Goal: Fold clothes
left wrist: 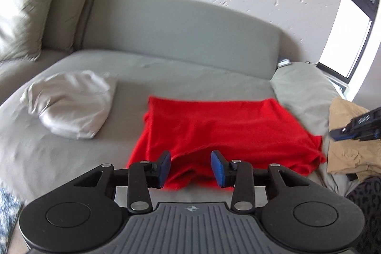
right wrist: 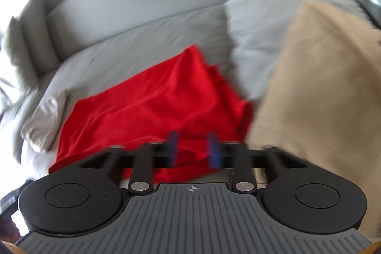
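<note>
Folded red cloth (left wrist: 223, 130) on a sofa (left wrist: 147, 77), its near edge between the spread fingers of left gripper (left wrist: 191, 168) and right gripper (right wrist: 193, 149), neither pinching.

Right wrist view is all motion blur, so the right gripper (right wrist: 193, 149) jaws look smeared. The tan garment (right wrist: 316, 87) runs off the right edge, and the red shirt's (right wrist: 152, 106) near hem is hidden behind the gripper.
</note>
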Tool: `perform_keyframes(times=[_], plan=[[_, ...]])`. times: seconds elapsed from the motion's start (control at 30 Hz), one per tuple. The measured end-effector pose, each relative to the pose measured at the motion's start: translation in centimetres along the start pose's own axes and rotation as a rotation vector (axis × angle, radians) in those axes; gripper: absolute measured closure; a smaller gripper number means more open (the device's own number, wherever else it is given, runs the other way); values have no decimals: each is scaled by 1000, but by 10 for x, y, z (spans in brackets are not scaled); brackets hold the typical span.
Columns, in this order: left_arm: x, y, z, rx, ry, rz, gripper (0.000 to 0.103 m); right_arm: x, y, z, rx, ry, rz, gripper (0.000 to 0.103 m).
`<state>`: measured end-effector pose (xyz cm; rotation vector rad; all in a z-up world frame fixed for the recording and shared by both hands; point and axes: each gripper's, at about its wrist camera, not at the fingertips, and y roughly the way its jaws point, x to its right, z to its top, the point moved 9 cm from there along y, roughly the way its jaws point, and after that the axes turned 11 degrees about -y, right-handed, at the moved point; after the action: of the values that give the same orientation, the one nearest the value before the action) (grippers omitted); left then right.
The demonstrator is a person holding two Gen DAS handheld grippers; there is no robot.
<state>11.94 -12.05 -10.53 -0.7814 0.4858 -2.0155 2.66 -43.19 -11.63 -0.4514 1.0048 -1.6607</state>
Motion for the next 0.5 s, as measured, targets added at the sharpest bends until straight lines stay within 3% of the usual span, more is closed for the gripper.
perform_keyframes(times=[0.17, 0.27, 0.3, 0.33, 0.4, 0.47, 0.5], plan=[[10, 67, 13, -57, -22, 17, 64, -9, 53, -1, -17, 115, 28, 91], [17, 86, 3, -126, 25, 12, 68, -7, 74, 1, -3, 77, -21, 85], [19, 89, -4, -160, 45, 4, 74, -6, 79, -3, -36, 70, -19, 83], [21, 87, -11, -200, 69, -3, 81, -5, 82, -12, -106, 71, 2, 83], [21, 68, -30, -273, 122, -20, 81, -5, 81, -28, -224, 62, 48, 83], [20, 45, -46, -322, 162, -43, 78, -5, 54, -36, -265, -6, 82, 81], [18, 34, -45, -308, 150, -53, 72, -3, 39, -37, -251, -33, 76, 79]])
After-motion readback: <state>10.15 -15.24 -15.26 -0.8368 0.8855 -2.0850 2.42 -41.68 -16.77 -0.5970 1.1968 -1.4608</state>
